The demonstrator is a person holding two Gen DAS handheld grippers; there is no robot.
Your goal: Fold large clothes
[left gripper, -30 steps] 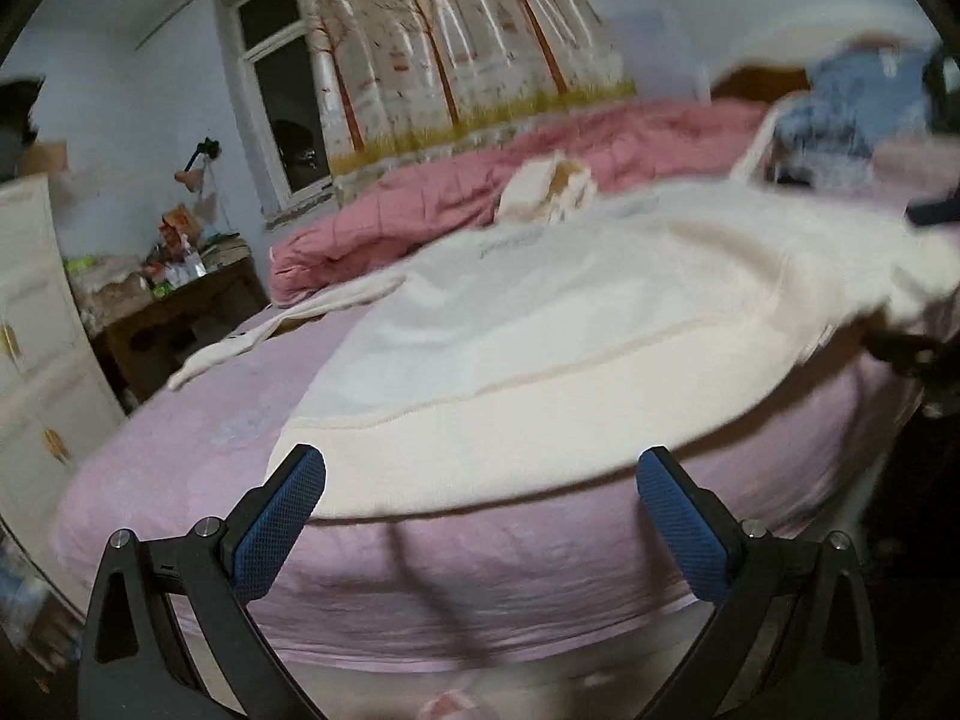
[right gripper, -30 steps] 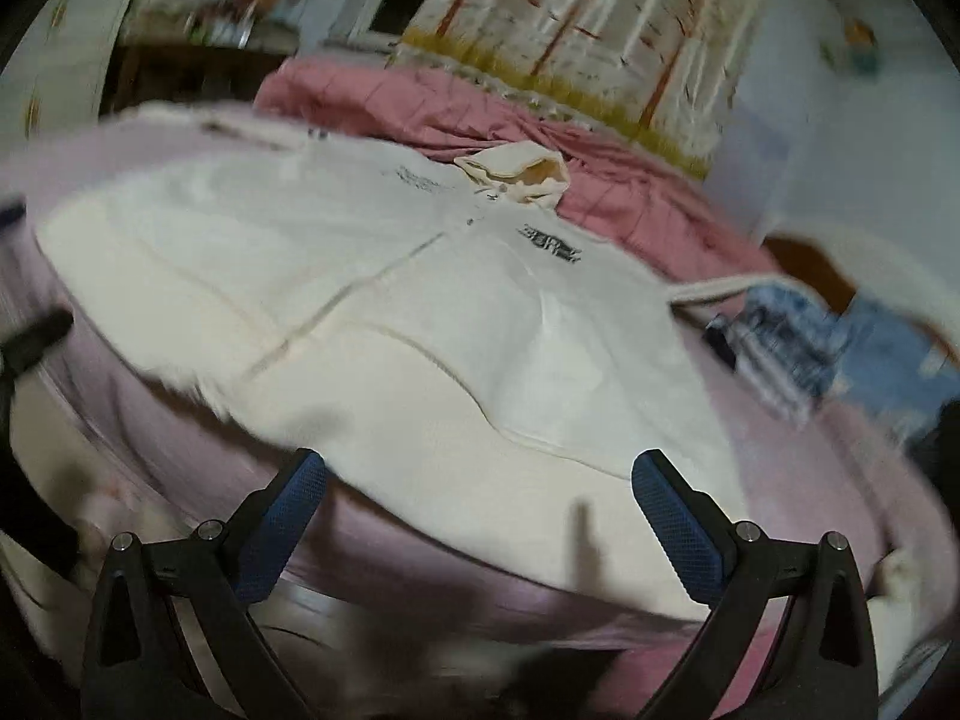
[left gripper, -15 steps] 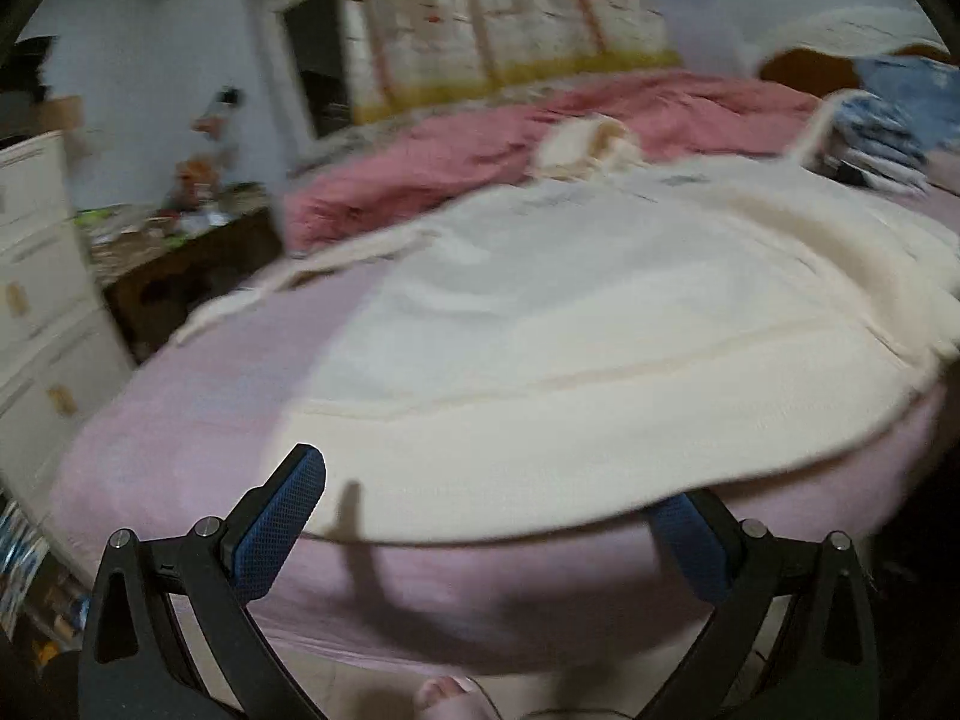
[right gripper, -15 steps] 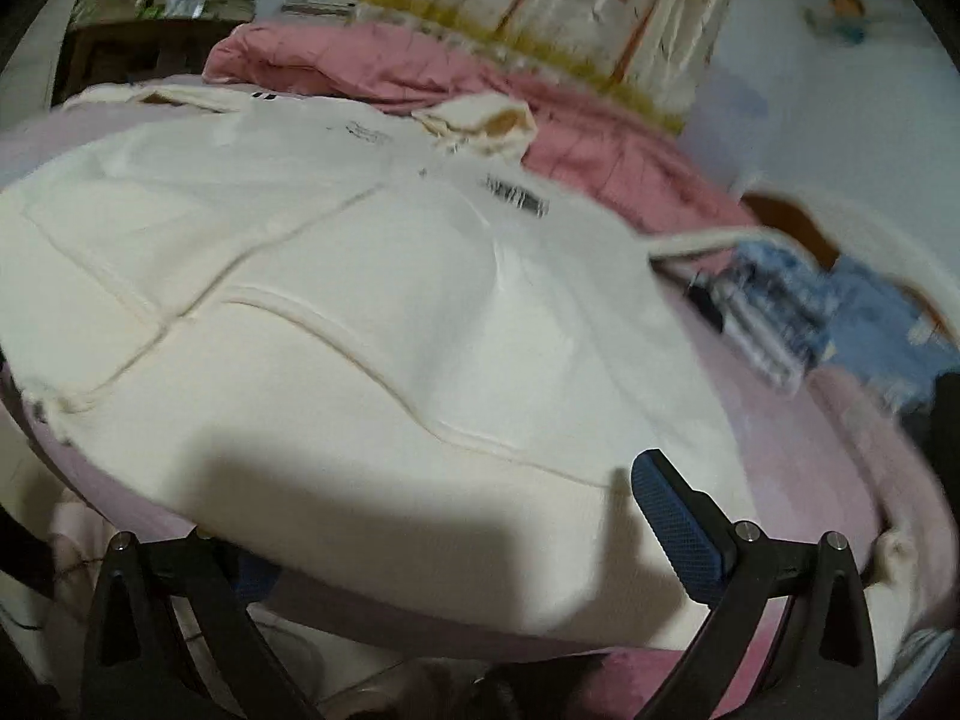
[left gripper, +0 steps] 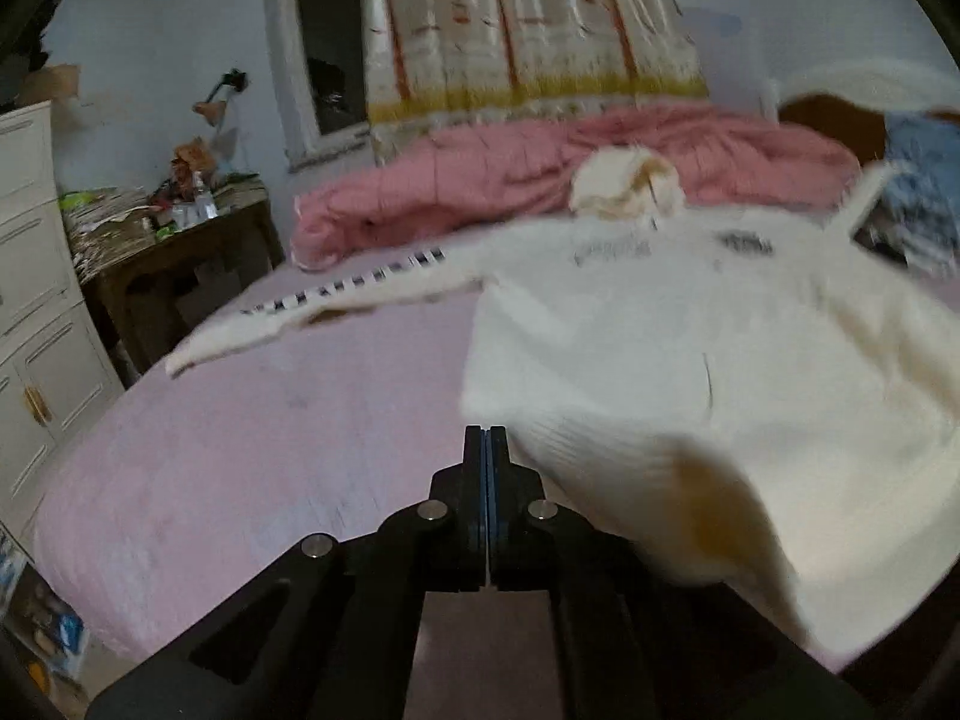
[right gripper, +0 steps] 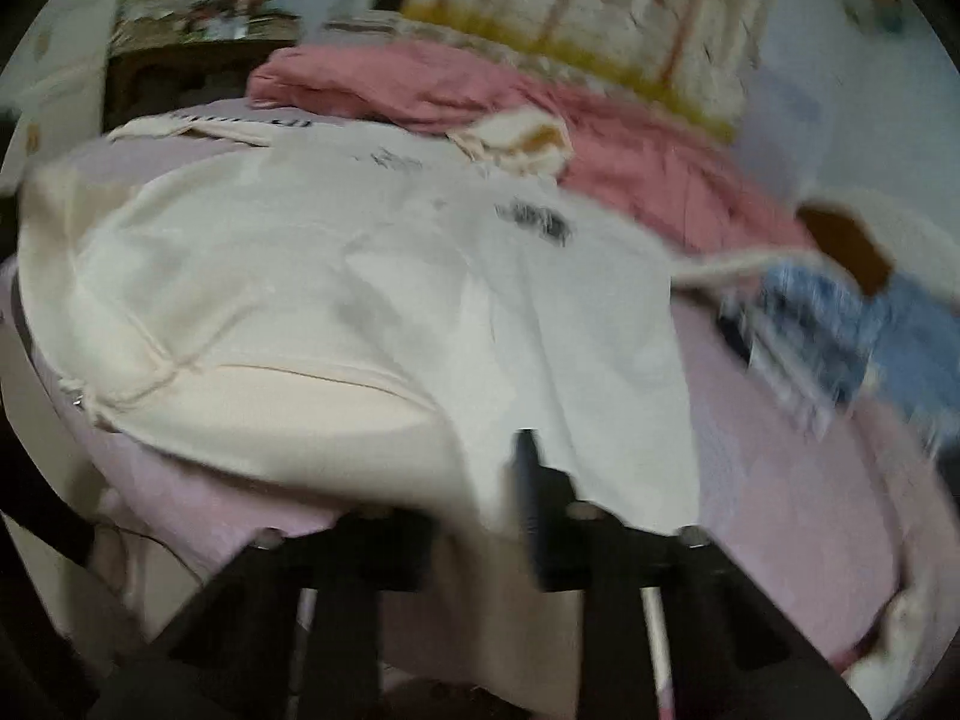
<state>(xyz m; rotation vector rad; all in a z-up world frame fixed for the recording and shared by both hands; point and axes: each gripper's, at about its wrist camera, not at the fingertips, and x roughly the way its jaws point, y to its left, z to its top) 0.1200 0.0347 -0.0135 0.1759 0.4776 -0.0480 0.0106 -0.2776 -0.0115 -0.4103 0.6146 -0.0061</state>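
Observation:
A large cream hoodie (left gripper: pixel 660 360) lies spread on the bed, hood (left gripper: pixel 624 186) at the far end and one sleeve (left gripper: pixel 336 300) stretched out to the left. My left gripper (left gripper: pixel 486 438) is shut, its tips meeting the hem's left corner. Beside it the hem rises off the lilac sheet (left gripper: pixel 270 450). In the blurred right wrist view the hoodie (right gripper: pixel 360 270) fills the middle. My right gripper (right gripper: pixel 498 468) is closing on the hem's right part. One finger (right gripper: pixel 528 462) shows in front of the cloth and the other is hidden under it.
A rumpled pink quilt (left gripper: pixel 510 180) lies along the bed's far side under a patterned curtain (left gripper: pixel 528 24). Folded blue clothes (right gripper: pixel 840 324) sit at the right. A cluttered wooden desk (left gripper: pixel 174 240) and a white cabinet (left gripper: pixel 30 270) stand left of the bed.
Both grippers went from wide open to closed. The left one slid to the hem's left corner, the right one took the hem, and the hem lifted off the bed edge.

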